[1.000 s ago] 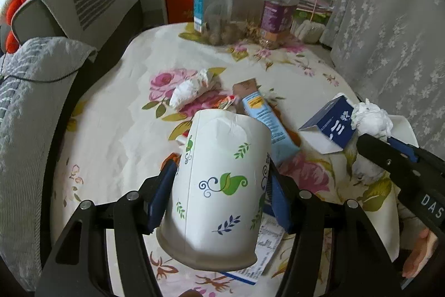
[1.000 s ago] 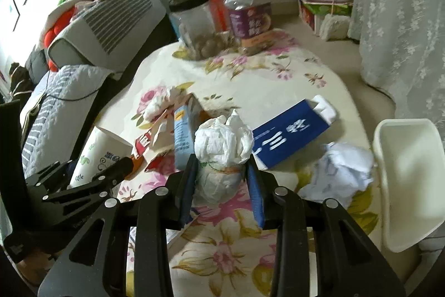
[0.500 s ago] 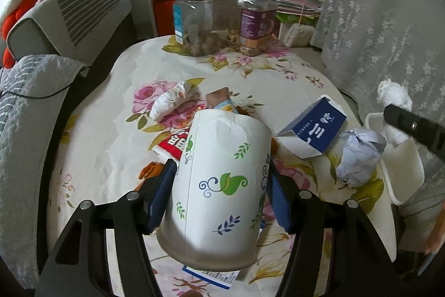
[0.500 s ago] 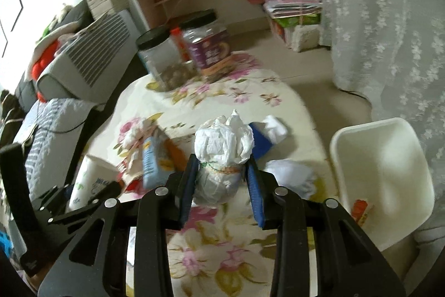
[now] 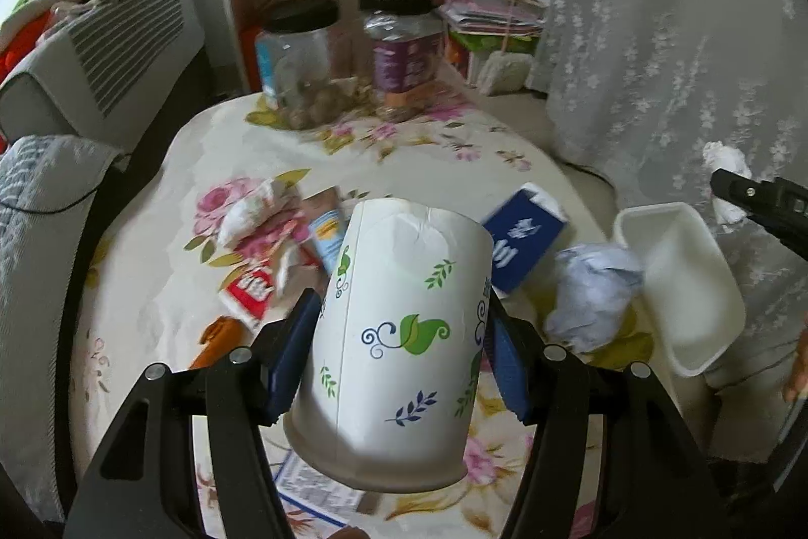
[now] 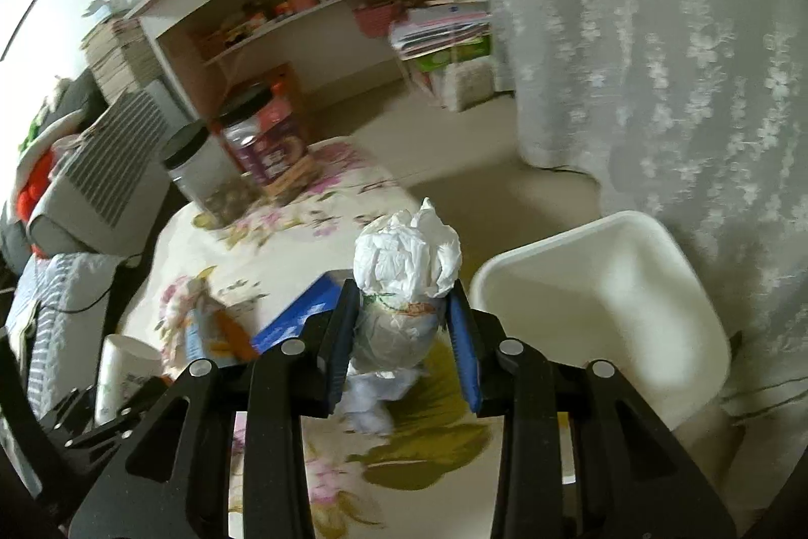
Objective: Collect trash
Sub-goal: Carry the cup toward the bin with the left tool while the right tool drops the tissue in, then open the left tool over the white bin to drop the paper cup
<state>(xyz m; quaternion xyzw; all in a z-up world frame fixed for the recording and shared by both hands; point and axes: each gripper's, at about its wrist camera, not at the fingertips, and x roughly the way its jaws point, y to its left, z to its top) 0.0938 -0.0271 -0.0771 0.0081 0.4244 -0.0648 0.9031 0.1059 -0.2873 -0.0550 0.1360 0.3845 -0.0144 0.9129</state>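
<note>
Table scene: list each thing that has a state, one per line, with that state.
Left tongs: shut on the cup.
Cup: held, tilted.
Right tongs: shut on the tissue wad.
Tissue wad: crumpled, held off the table.
Bin: open, beside the table.
Blue carton: lying down.
Paper ball: crumpled, on the table.
Jars: upright, lids on.

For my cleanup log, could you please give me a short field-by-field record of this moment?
left gripper: shut on paper cup, held above the table
right gripper: shut on crumpled tissue wad, raised beside the bin
bin: white plastic bin, off the table's right edge
trash on the floral tablecloth: blue carton, crumpled paper ball, snack wrappers
far end: two black-lidded jars
</note>
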